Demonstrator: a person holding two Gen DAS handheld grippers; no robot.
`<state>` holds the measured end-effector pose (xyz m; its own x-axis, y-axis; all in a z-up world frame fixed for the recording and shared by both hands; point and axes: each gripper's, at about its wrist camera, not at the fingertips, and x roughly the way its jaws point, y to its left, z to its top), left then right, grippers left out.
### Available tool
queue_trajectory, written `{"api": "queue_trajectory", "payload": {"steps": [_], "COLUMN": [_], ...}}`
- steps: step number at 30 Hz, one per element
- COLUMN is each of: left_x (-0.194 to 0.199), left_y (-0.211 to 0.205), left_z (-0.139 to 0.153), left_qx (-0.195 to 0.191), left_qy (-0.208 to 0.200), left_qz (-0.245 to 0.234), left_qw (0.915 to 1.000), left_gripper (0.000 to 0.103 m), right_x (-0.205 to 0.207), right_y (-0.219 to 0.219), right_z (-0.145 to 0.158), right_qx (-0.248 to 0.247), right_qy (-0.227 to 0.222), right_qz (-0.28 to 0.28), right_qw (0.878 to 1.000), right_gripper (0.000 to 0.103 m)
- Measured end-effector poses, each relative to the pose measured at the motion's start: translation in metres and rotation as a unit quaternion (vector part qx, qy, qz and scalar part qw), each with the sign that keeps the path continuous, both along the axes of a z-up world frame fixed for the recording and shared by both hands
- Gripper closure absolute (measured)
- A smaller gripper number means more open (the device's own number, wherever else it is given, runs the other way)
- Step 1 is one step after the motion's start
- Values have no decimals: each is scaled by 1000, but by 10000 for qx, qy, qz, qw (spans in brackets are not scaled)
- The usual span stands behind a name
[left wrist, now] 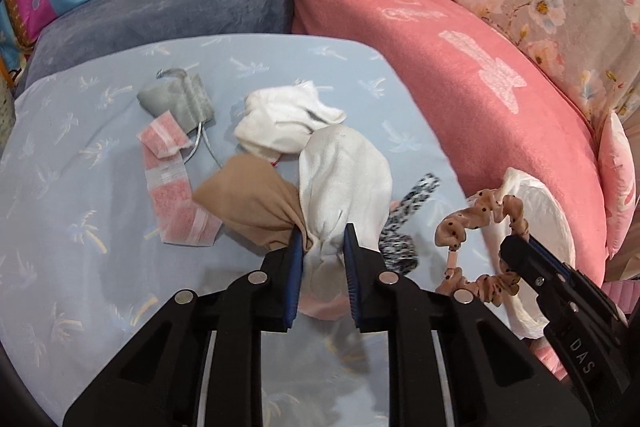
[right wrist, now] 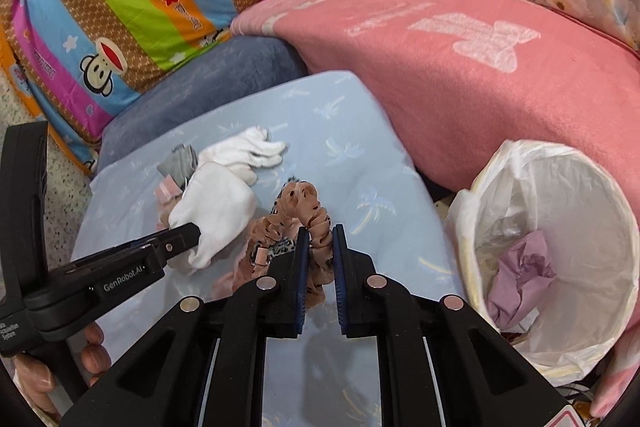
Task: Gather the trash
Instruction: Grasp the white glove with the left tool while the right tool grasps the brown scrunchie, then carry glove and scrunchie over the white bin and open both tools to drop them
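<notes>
My left gripper (left wrist: 322, 247) is shut on a white sock (left wrist: 344, 183) together with a tan stocking (left wrist: 252, 203), lifted a little over the light blue sheet (left wrist: 80, 187). It also shows in the right wrist view (right wrist: 188, 239). My right gripper (right wrist: 320, 247) is shut on a peach dotted scrunchie (right wrist: 304, 203); the scrunchie also shows in the left wrist view (left wrist: 472, 223). A white-lined trash bin (right wrist: 560, 247) with crumpled purple paper (right wrist: 524, 275) stands to the right.
On the sheet lie another white sock (left wrist: 284, 123), a grey drawstring pouch (left wrist: 180, 99), a pink-and-white strip (left wrist: 176, 187) and a black-and-white speckled band (left wrist: 404, 223). A pink blanket (left wrist: 460, 67), grey cushion (left wrist: 160, 11) and striped cartoon pillow (right wrist: 120, 7) border it.
</notes>
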<state>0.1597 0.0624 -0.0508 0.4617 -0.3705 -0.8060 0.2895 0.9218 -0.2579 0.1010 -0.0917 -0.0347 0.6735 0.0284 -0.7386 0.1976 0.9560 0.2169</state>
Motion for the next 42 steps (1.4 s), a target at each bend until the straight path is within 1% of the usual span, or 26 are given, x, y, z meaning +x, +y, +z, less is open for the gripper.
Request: {"api": "queue_trajectory", "payload": {"steps": [8,16,22,30,40,42], "left_x": [-19,-41,-58,-75,-87,-88], "left_y": [-31,-74,-112,-162,-202,-208], "left_z": [29,47,55,59,59,58], "left_qx": [-47,-67,-59,6,73,77], "left_qy": [-343,-570,-683,-749,-733,-720], "left_qz": [-333,-780,-1176,-1652,-2024,-2068], "left_qw": [9988,9953,9907,9834,9765,9757], "left_gripper": [84,84,84,84,82,78], "right_x": [-29,-61,-87,-118,-131,-131], "right_y": [-25,-64,-100,-146,-185,-189], "right_z": [36,56,61,64,58,57], "right_qx": [-62,-90,-101,-89,-28,-27], "right_qy": [-413,-660,-739,-814,-799,-791], "right_qz": [-251,-656,-1006,-1477,-1817,-1852], "right_qw": [9988,9956,9921,9856,9801,9795], "right_gripper": [92,92,92,92,92,91]}}
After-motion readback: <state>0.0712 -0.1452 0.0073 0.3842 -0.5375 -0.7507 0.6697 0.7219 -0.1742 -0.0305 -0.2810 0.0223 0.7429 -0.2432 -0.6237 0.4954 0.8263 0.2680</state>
